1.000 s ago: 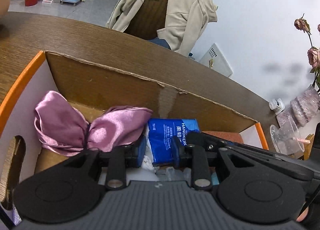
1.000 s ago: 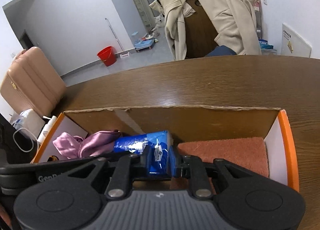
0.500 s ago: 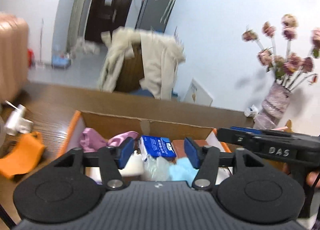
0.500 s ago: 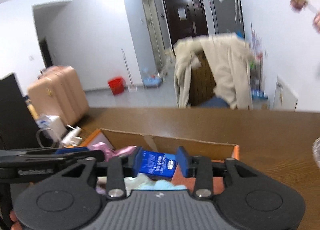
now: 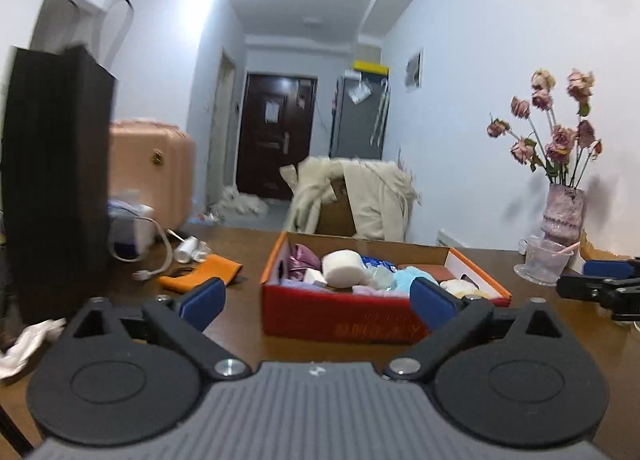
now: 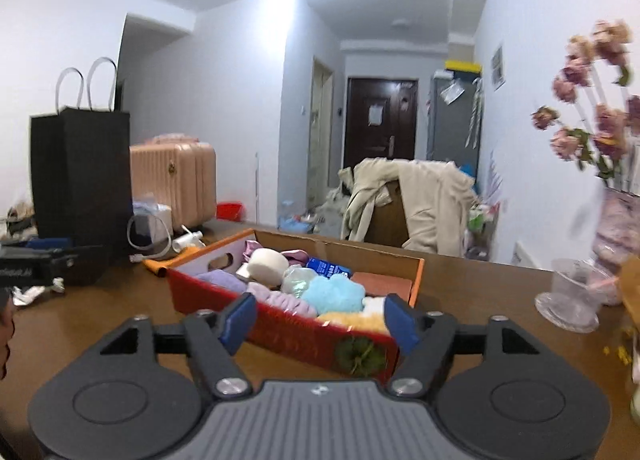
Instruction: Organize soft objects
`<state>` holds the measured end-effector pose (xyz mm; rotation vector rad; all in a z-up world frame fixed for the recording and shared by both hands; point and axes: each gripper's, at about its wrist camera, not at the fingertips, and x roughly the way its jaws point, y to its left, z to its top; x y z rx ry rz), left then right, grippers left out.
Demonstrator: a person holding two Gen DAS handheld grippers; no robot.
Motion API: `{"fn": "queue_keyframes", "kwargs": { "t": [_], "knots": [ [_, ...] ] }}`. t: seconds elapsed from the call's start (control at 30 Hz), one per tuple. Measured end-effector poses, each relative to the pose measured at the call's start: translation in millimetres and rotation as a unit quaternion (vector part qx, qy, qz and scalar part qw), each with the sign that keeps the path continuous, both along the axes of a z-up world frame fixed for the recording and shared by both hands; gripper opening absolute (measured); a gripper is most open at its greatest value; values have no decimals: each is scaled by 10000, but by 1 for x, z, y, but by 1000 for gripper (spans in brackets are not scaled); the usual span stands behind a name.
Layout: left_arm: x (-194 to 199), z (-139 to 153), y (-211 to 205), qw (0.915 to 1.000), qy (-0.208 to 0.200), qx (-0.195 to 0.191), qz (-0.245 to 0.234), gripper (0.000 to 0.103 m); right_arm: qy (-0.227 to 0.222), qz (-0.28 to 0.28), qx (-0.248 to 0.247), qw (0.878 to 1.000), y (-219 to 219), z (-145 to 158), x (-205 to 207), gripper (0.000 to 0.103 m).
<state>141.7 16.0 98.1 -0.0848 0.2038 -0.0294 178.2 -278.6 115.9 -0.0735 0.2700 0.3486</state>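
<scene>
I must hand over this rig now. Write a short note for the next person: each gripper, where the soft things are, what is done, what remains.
Left gripper: open, empty, jaws have just been opening.
Right gripper: open, empty, jaws have just been opening.
Both are held in front of the box, not over it.
Done: white roll, blue tissue pack, pink satin cloth, light blue fluffy piece lie in the box.
Left: orange cloth lies on the table left of the box; perhaps it goes in next.

Bare table (image 5: 248, 344) lies before the box (image 5: 340, 320); black bag (image 5: 56, 179) and vase (image 5: 562, 211) flank it
</scene>
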Motion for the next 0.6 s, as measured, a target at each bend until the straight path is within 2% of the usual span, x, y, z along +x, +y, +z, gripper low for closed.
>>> {"fn": "queue_keyframes", "kwargs": {
  "t": [0.1,0.23,0.33,0.4,0.47,0.6],
  "knots": [
    [-44,-14,-1,9994,-256,182,114,103,-129,-194,23,9997,5,-17,-44,84],
    [-97,-34,4,9967,-571,177,554,103,-176,-496,144,9985,13,-44,-103,89],
    [-129,-54,6,9975,-477,284,434,103,-302,-738,245,9965,24,-65,-139,95],
    [-137,-62,5,9974,-415,472,356,103,-303,-716,214,9967,34,-78,-153,98],
    [-137,-63,5,9976,-388,475,334,103,-348,-631,41,9974,42,-86,-157,98],
    [-129,-60,10,9980,-390,122,479,103,-415,-707,67,9966,44,-87,-154,98]
  ]
}}
